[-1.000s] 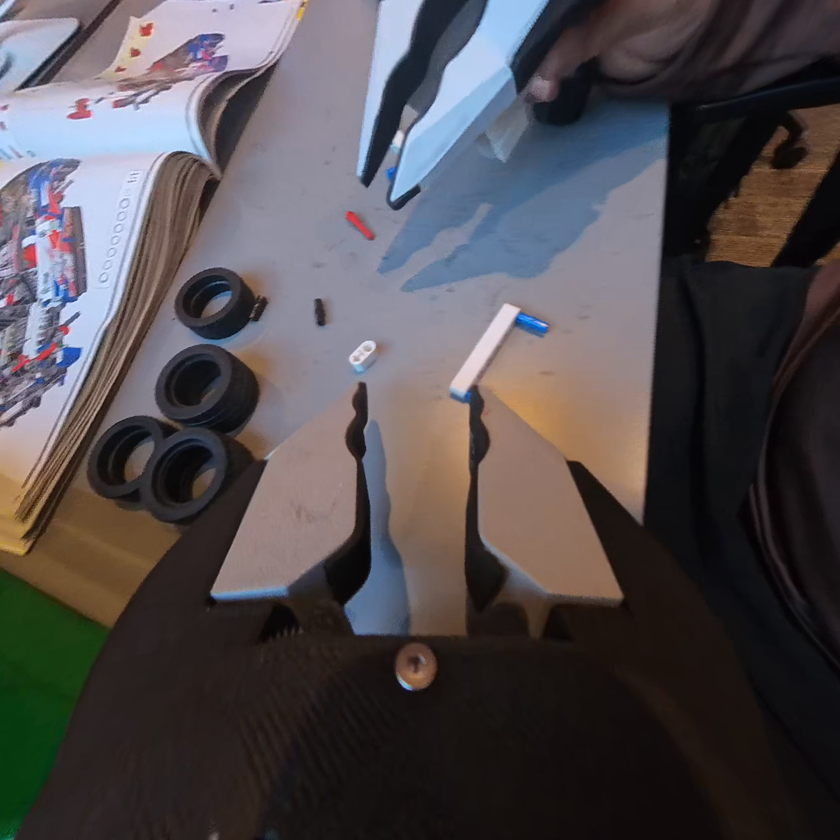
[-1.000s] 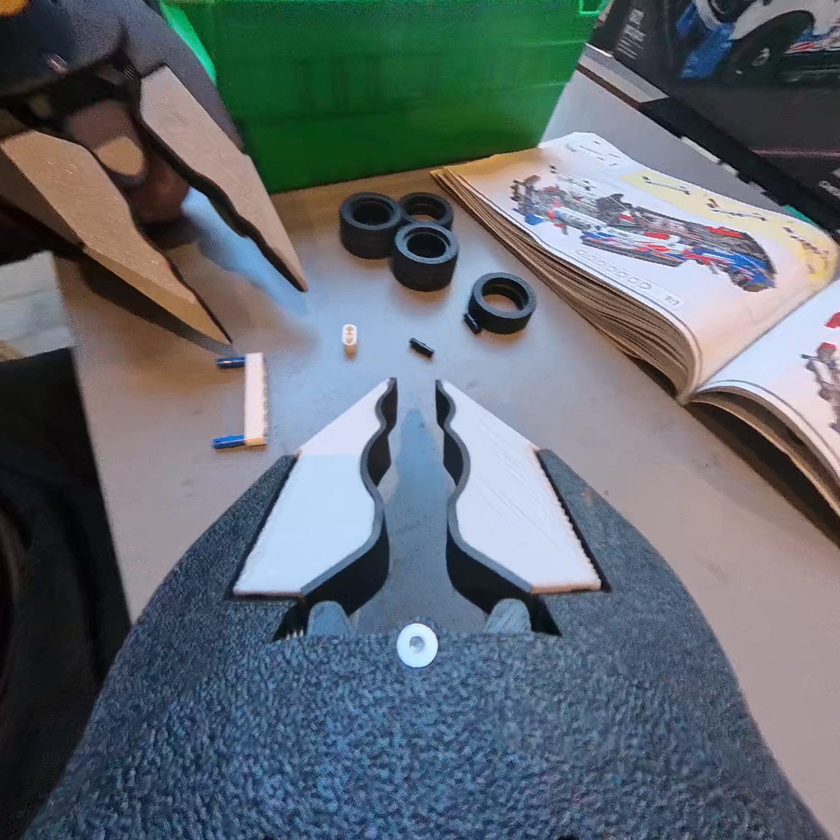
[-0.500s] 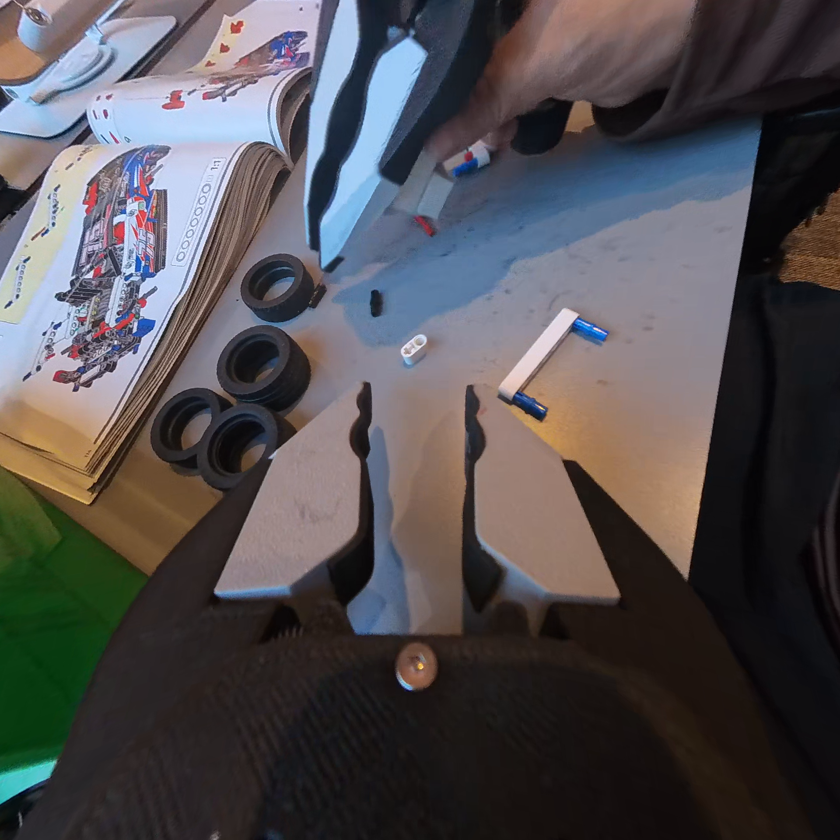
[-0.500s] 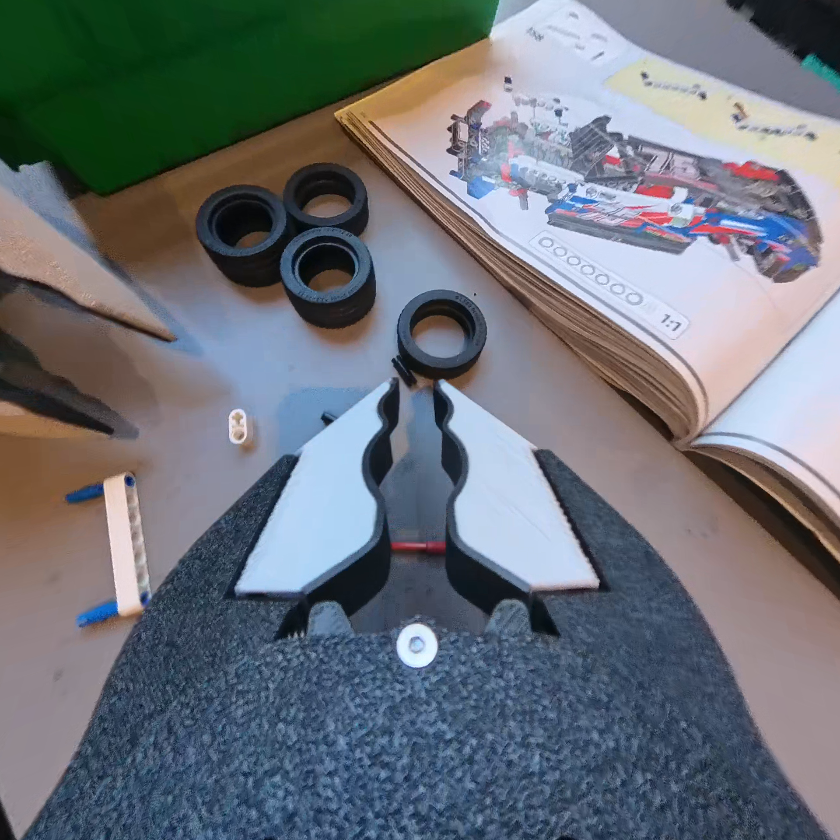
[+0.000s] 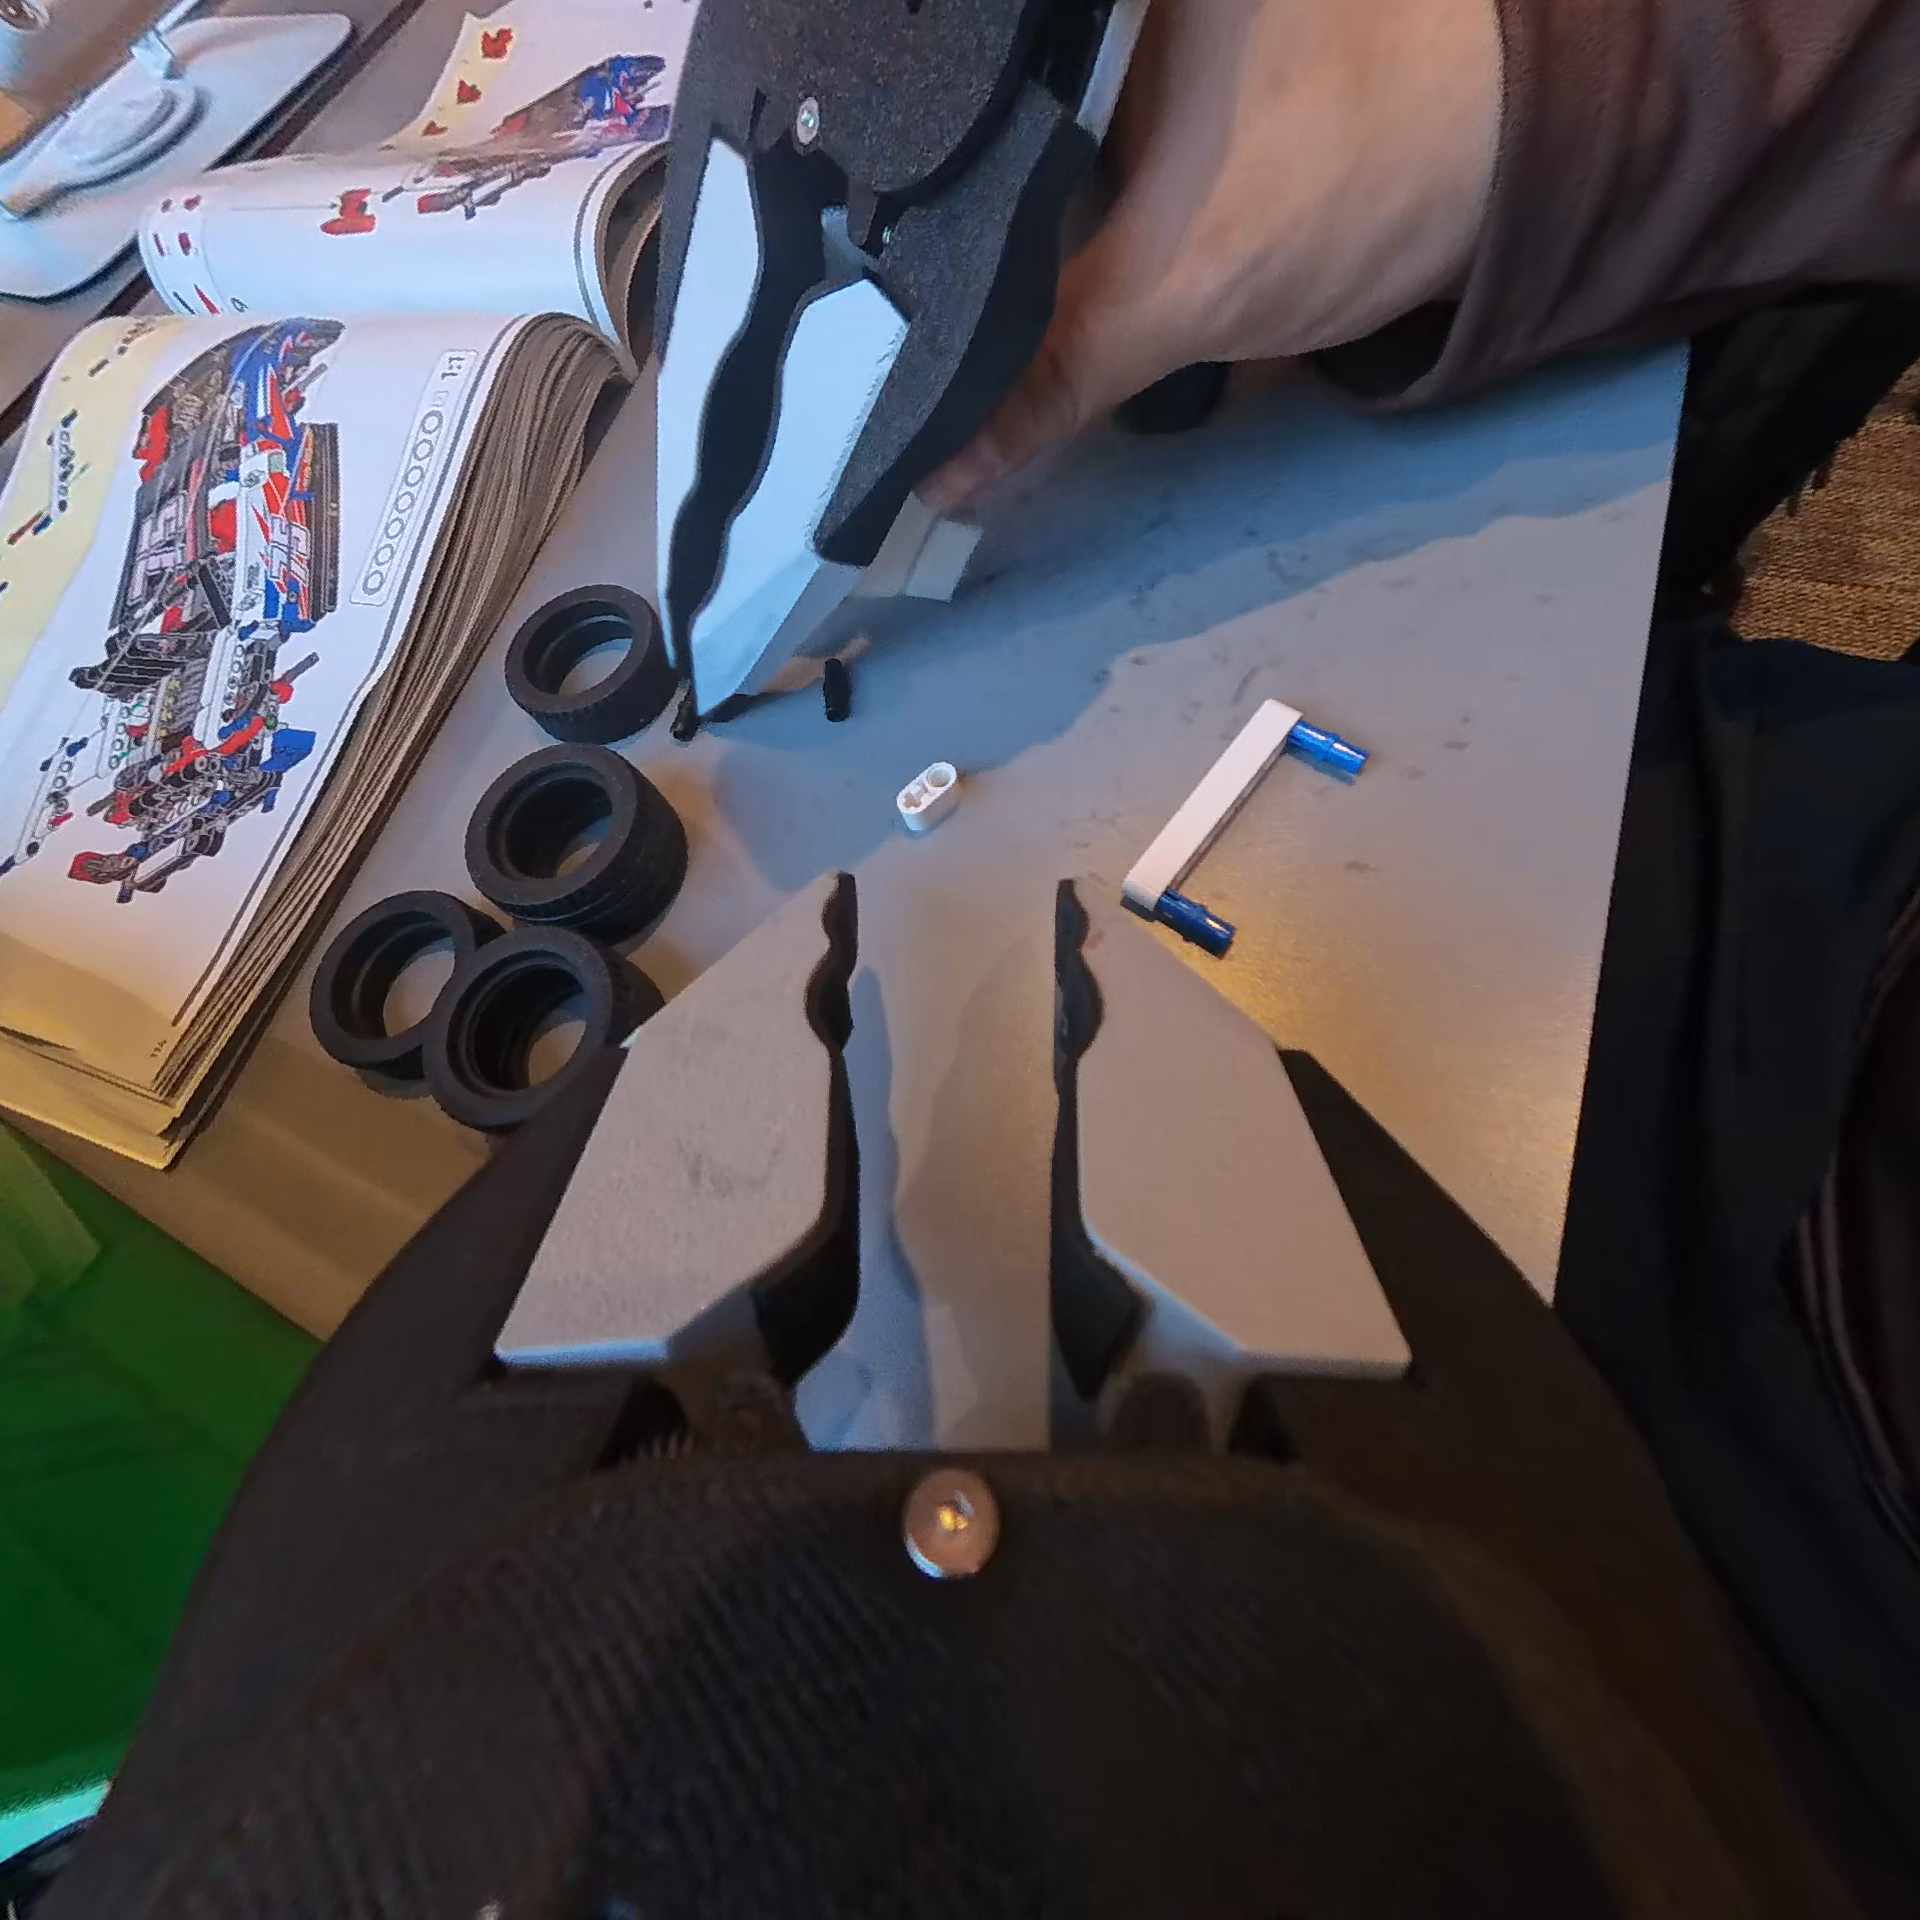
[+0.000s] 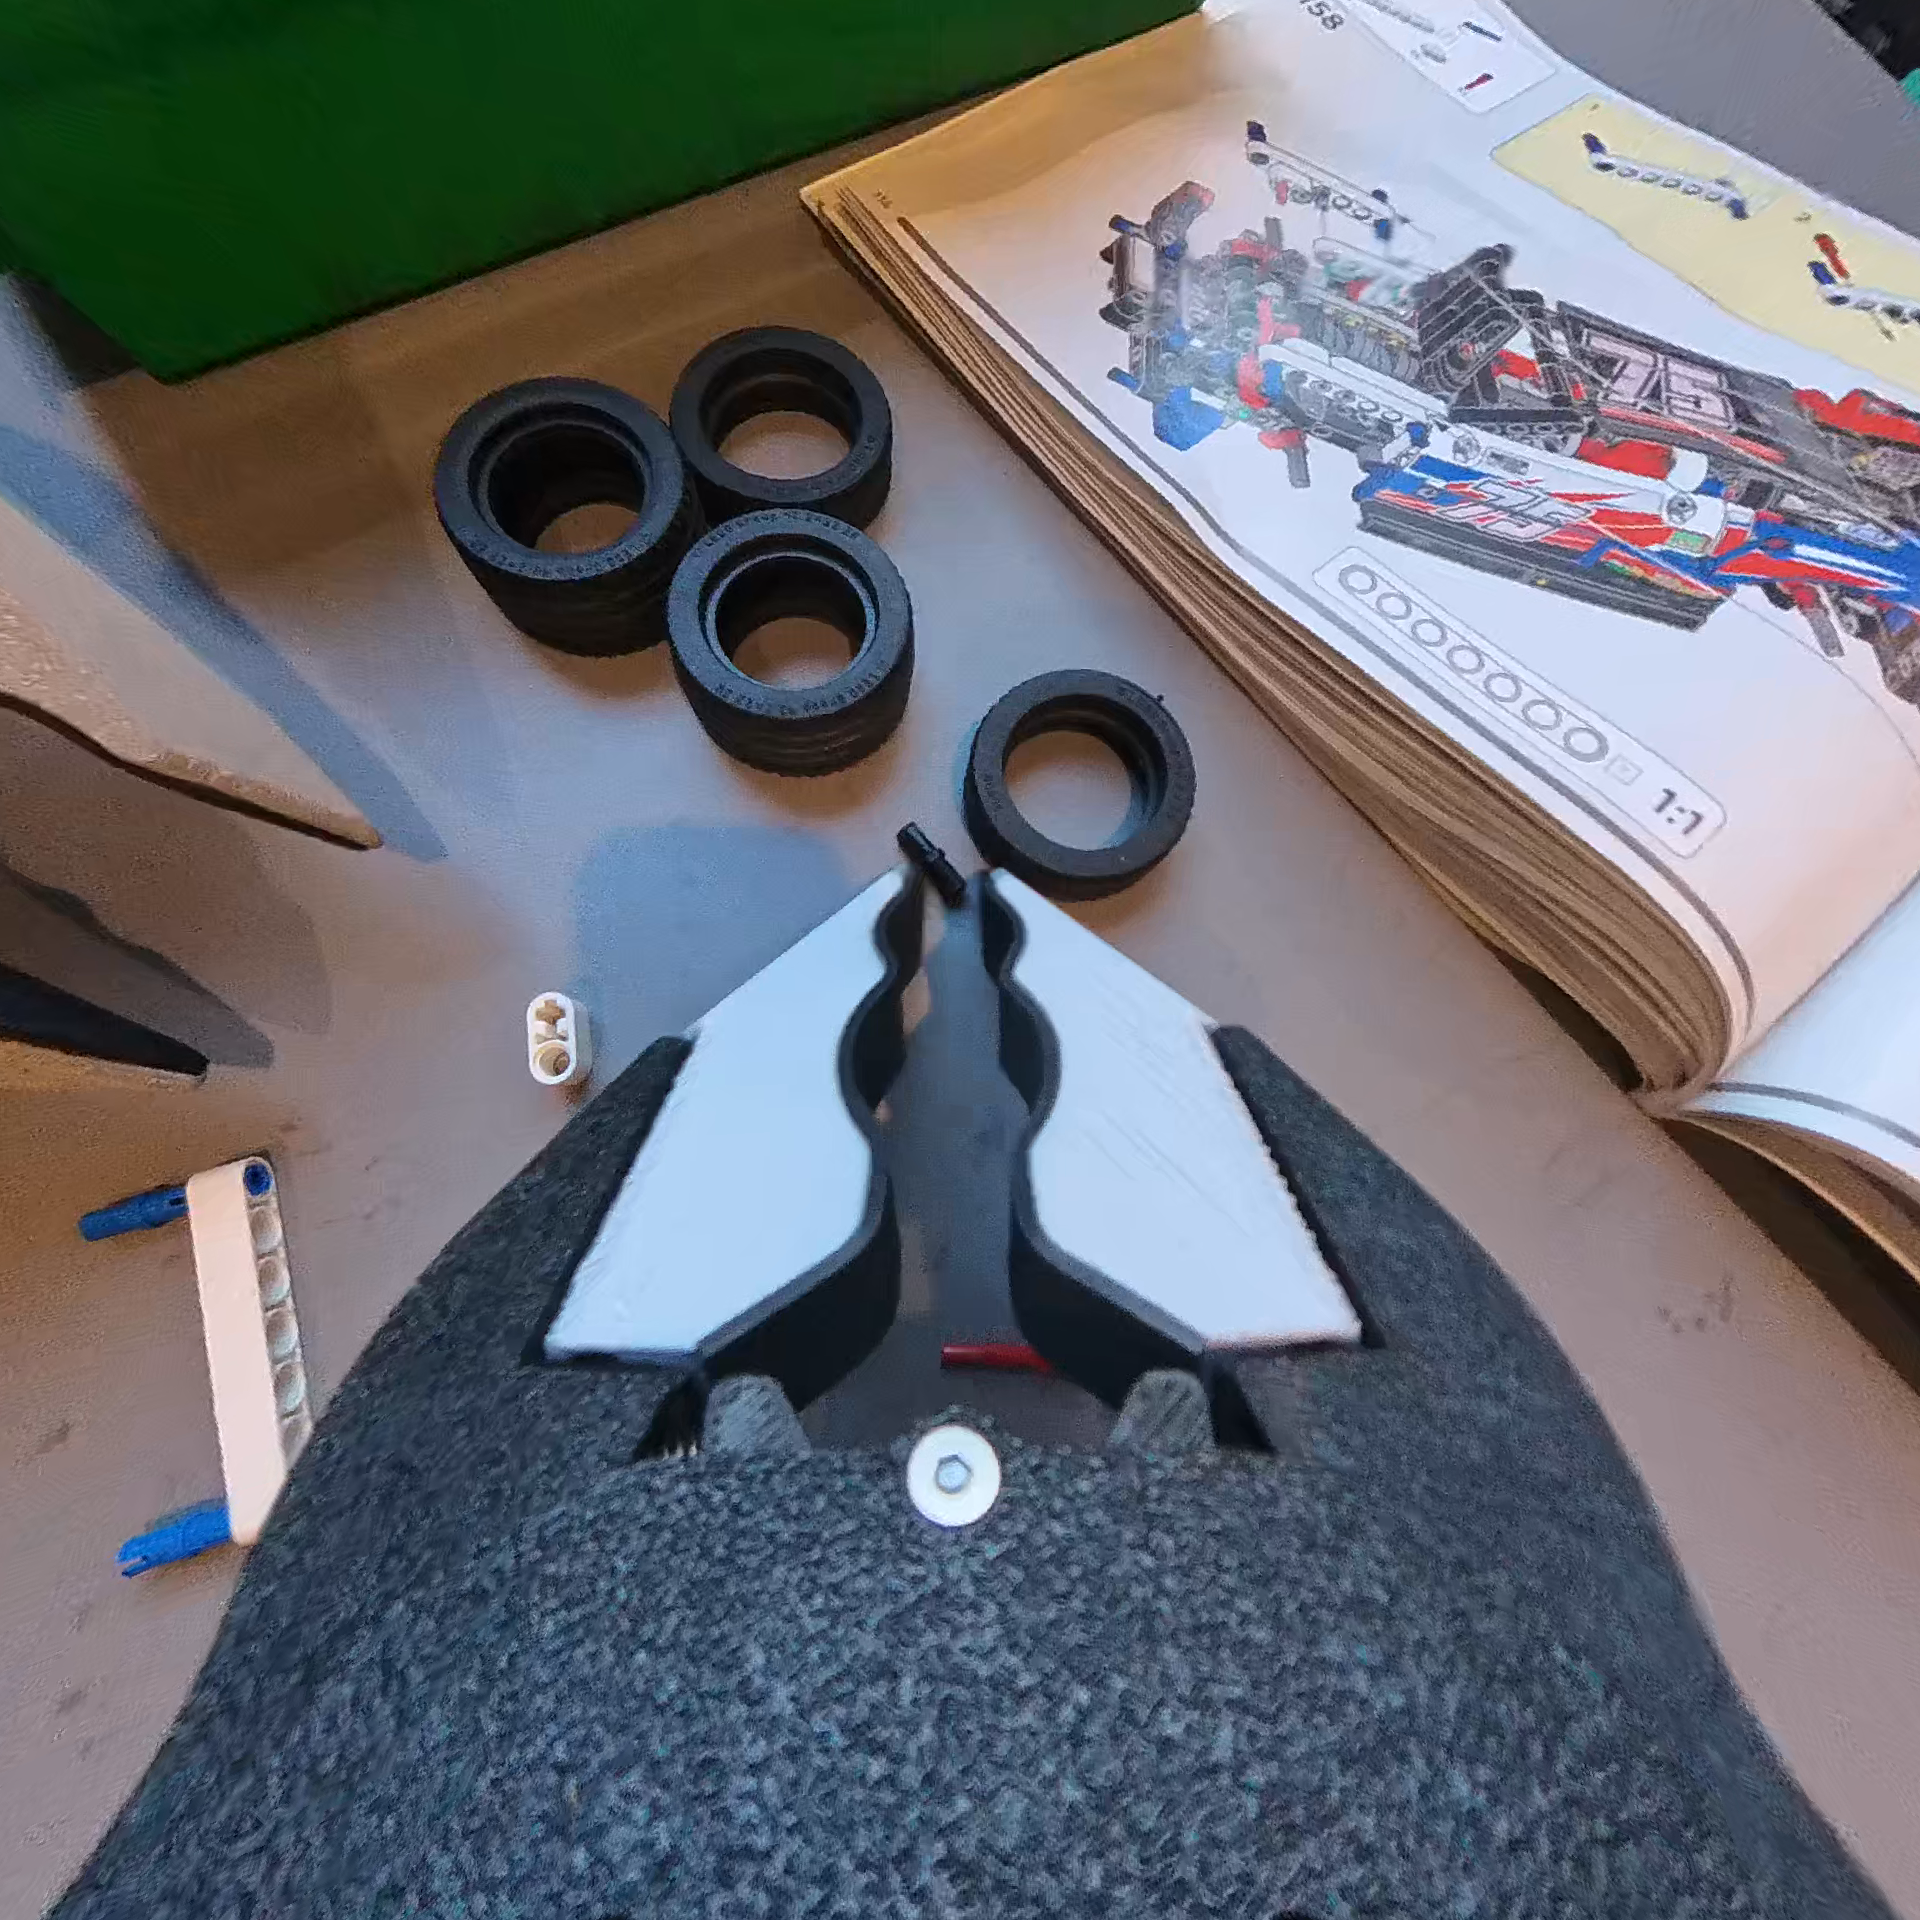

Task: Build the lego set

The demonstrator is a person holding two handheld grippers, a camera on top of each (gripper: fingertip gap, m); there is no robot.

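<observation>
My left gripper [image 5: 951,904] is open and empty, low over the grey table [image 5: 1403,644]. A white beam with two blue pins [image 5: 1210,805] lies just right of its tips, and a small white connector [image 5: 928,795] just ahead. My right gripper [image 6: 948,894] has its tips down on the table beside a single black tyre [image 6: 1081,784]. Its jaws are nearly together on the near end of a small black pin [image 6: 930,854]. It also shows in the left wrist view [image 5: 691,717]. A second black pin [image 5: 834,688] lies loose. A red pin [image 6: 992,1356] shows under the right gripper.
Three more black tyres [image 6: 790,634] are clustered near a green bin [image 6: 416,156]. An open instruction book [image 6: 1507,540] lies to the right of the right gripper. The table's edge [image 5: 1616,831] is close to the beam. A person's hand and sleeve [image 5: 1455,187] hold the right gripper. Left tips to right tips: about 10 centimetres. About 8 centimetres separates my right fingertips from the red pin [image 6: 992,1356].
My right gripper moved forward and down past the red pin to the black pin by the single tyre, and its jaws narrowed. My left gripper stayed open with only a slight shift of view.
</observation>
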